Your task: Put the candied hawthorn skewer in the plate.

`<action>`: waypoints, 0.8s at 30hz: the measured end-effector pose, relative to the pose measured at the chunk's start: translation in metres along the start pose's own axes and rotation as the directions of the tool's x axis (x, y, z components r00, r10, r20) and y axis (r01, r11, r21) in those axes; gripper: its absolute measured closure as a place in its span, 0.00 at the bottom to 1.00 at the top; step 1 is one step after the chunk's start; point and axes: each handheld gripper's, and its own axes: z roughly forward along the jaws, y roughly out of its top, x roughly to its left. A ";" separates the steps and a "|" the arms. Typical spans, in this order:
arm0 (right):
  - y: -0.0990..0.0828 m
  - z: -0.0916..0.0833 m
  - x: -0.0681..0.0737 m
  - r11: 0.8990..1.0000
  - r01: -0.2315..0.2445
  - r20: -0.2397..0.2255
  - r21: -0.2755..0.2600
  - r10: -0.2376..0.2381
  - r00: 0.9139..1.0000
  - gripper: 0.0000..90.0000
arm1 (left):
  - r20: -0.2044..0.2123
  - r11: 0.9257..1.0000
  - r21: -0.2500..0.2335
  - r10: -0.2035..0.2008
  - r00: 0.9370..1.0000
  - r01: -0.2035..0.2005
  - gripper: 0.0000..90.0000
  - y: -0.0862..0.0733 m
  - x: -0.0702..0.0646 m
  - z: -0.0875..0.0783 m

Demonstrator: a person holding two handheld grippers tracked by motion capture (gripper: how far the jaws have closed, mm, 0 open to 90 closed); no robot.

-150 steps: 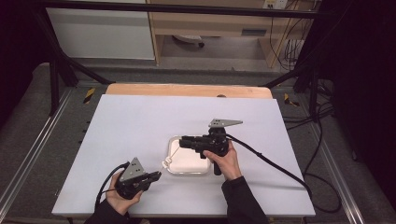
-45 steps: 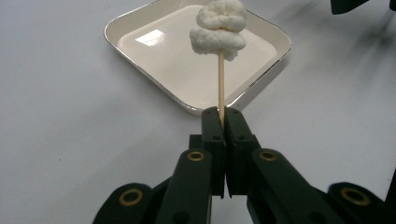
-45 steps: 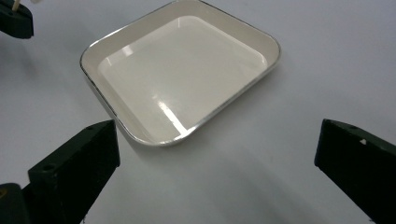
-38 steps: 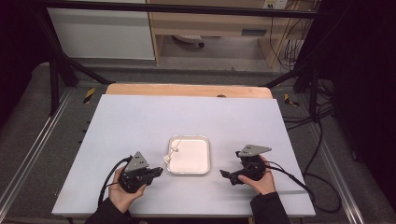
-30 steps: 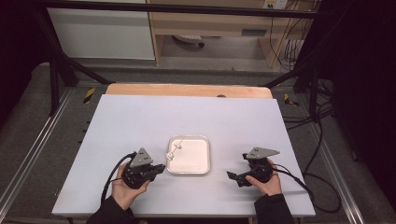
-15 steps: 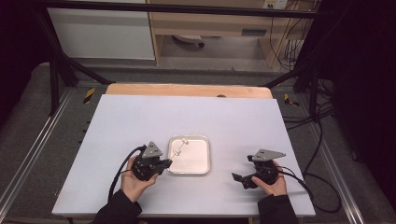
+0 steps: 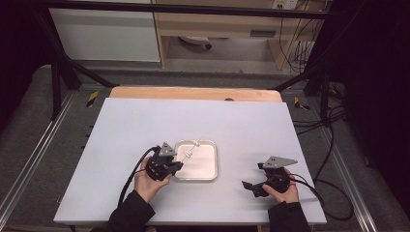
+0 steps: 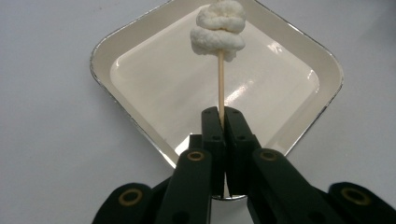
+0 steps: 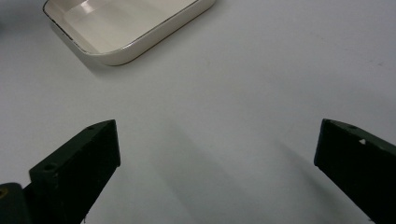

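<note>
On the white desk [image 7: 145, 121] a shallow, square cream tray [image 7: 205, 169] with a thin metallic rim sits near the middle, slightly toward the near edge. The left gripper [image 7: 175, 165] is at the tray's left rim, held in the person's left hand [image 7: 147, 181], with its cable looping back toward the near edge. In the left gripper view its two black jaws are pressed together on the lower end of a thin wooden skewer [image 8: 221, 86], which reaches forward from the jaws over the tray's bare inner floor. Two white, lumpy pieces, marshmallow-like [image 8: 218, 29], are threaded on the skewer's far end, stacked touching one another; whether they touch the tray cannot be told. In the high view the skewer and its white pieces appear over the tray's far left part.

The right gripper [image 7: 249, 186] is well to the right of the tray, near the desk's near edge, held in the right hand [image 7: 283, 191] with its grey three-cornered plate on top. In the right gripper view its jaws stand wide apart with bare desk between them, and a corner of the tray lies at the far left.
</note>
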 end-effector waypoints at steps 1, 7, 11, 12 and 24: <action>0.000 0.000 0.000 1.000 0.001 -0.001 0.002 -0.001 1.000 0.01 | -0.005 1.000 0.007 0.001 1.000 -0.001 0.98 0.000 -0.001 0.002; 0.000 0.000 0.000 1.000 0.003 0.000 0.005 -0.003 1.000 0.01 | -0.019 0.999 0.043 0.006 1.000 -0.005 0.98 0.001 -0.004 0.012; 0.000 0.000 0.000 1.000 0.004 0.000 0.002 -0.004 1.000 0.01 | -0.029 0.998 0.065 0.009 1.000 -0.007 0.98 0.000 -0.005 0.017; 0.000 0.000 0.000 1.000 0.004 0.000 0.005 -0.004 1.000 0.01 | -0.032 0.997 0.072 0.012 0.999 -0.009 0.98 0.000 -0.006 0.018; -0.001 0.001 0.001 1.000 -0.001 0.000 0.010 0.001 1.000 0.01 | -0.048 0.995 0.103 0.015 0.999 -0.010 0.98 -0.001 -0.009 0.022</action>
